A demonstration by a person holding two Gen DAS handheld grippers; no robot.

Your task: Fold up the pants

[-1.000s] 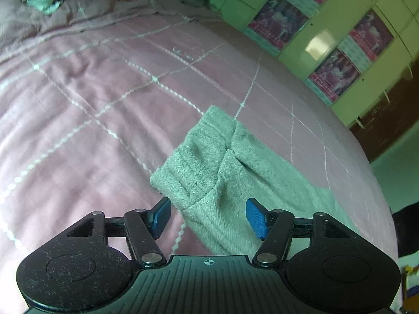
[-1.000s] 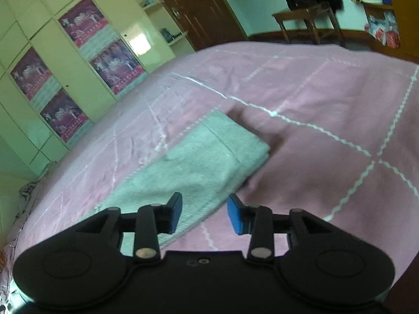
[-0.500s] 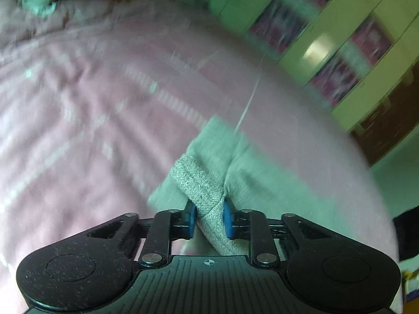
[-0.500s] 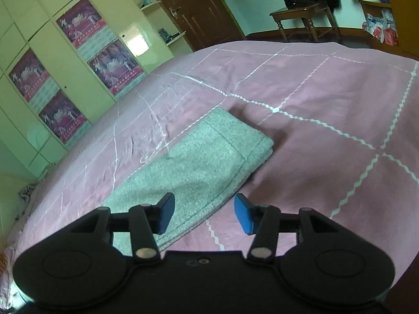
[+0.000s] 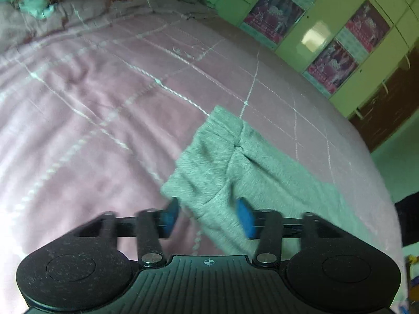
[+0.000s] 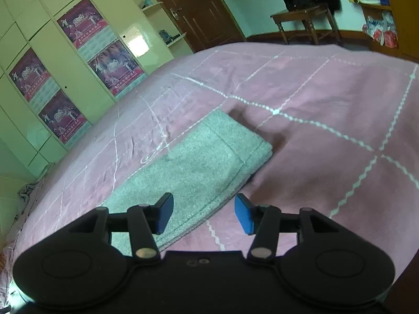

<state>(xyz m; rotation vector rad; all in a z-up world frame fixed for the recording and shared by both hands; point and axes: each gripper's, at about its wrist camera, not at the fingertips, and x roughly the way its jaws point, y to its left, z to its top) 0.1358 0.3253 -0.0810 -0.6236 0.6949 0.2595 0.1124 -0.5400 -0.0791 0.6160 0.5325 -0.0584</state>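
The grey-green pants (image 5: 235, 167) lie folded lengthwise on the pink bedspread (image 5: 91, 110). In the left wrist view their waistband end lies bunched just ahead of my left gripper (image 5: 208, 216), which is open with its blue pads (image 5: 244, 216) on either side of the near fabric edge. In the right wrist view the leg-cuff end of the pants (image 6: 209, 162) lies flat ahead of my right gripper (image 6: 203, 214), which is open and empty just above the cloth's near edge.
The pink bedspread (image 6: 327, 136) with white stitched lines covers the whole bed. Yellow-green wardrobe doors (image 6: 65, 60) with posters stand beyond the bed. A wooden table (image 6: 303, 23) and a dark door (image 6: 193, 7) are across the room. Pillows (image 5: 34, 2) lie at the bed's head.
My left gripper shut on the waistband edge half a second ago and has now opened, letting it go. My right gripper has opened wider over the cuff end.
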